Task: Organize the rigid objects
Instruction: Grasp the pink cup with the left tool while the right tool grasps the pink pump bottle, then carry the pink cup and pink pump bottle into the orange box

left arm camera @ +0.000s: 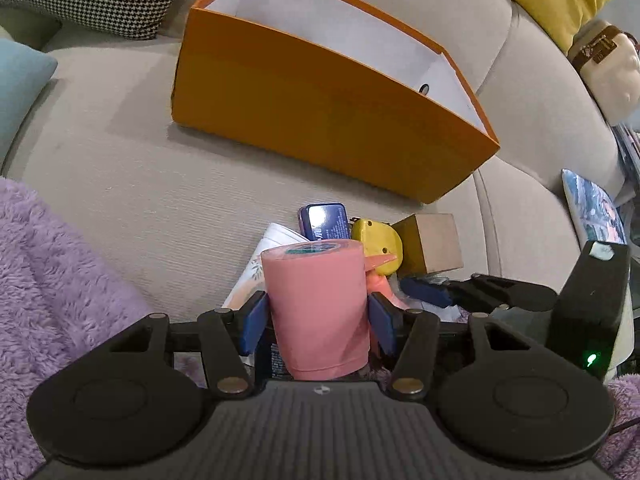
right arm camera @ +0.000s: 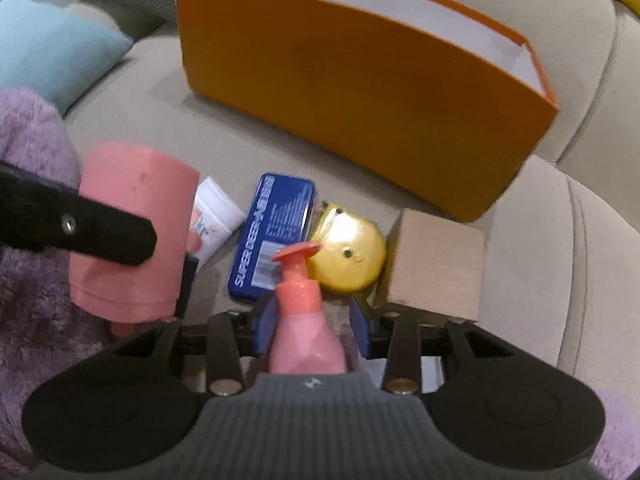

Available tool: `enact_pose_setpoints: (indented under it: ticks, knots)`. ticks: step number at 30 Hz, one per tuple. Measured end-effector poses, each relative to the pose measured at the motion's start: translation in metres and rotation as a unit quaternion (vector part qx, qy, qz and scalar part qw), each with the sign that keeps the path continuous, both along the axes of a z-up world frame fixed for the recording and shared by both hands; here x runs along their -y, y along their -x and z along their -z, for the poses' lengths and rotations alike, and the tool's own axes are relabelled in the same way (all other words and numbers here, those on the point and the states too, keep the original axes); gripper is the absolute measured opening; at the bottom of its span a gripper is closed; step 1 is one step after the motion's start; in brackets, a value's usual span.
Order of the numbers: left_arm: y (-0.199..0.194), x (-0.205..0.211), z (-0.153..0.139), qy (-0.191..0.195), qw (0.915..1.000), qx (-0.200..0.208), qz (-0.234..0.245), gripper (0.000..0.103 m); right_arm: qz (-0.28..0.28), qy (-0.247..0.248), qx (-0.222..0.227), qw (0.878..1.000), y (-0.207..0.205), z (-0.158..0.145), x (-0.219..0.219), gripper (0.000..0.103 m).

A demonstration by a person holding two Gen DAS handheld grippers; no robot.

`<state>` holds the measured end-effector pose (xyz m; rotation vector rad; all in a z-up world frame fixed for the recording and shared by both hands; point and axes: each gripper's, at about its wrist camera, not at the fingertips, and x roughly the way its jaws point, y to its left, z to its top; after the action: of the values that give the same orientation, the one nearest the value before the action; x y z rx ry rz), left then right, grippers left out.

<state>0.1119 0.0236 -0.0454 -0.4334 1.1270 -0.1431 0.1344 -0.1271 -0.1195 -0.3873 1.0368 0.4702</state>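
Orange box (left arm camera: 320, 96) on the sofa seat shows nothing inside where visible; left hand-held gripper (left arm camera: 318, 322) clamps a pink cylinder (left arm camera: 320, 304), right hand-held gripper (right arm camera: 312, 326) a pink pump bottle (right arm camera: 304, 320); blue tin (right arm camera: 272, 236), yellow tape measure (right arm camera: 352, 260), wooden block (right arm camera: 436, 264) and a white tube (right arm camera: 216, 216) remain unsorted before it.

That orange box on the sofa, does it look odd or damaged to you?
Not damaged. The orange box stands open and looks empty in what shows, while the blue tin, yellow tape measure and wooden block lie huddled on the sofa cushion before it.
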Motion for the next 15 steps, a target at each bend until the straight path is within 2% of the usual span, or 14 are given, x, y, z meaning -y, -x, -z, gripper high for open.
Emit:
enact_pose_setpoints:
  ticks: [1, 6, 15]
  knots:
    - [0.0, -0.002, 0.001, 0.002, 1.0, -0.001, -0.001, 0.062, -0.005, 0.0, 0.0, 1.0, 0.001, 0.0, -0.002, 0.03]
    - [0.0, -0.006, 0.002, 0.011, 0.9999, -0.001, -0.003, 0.062, -0.005, 0.008, 0.019, 1.0, 0.008, -0.006, -0.005, 0.027]
    - [0.0, -0.01, -0.014, -0.001, 0.9994, 0.034, 0.004, 0.062, 0.046, -0.057, 0.073, 0.995, 0.024, -0.045, 0.014, 0.025]
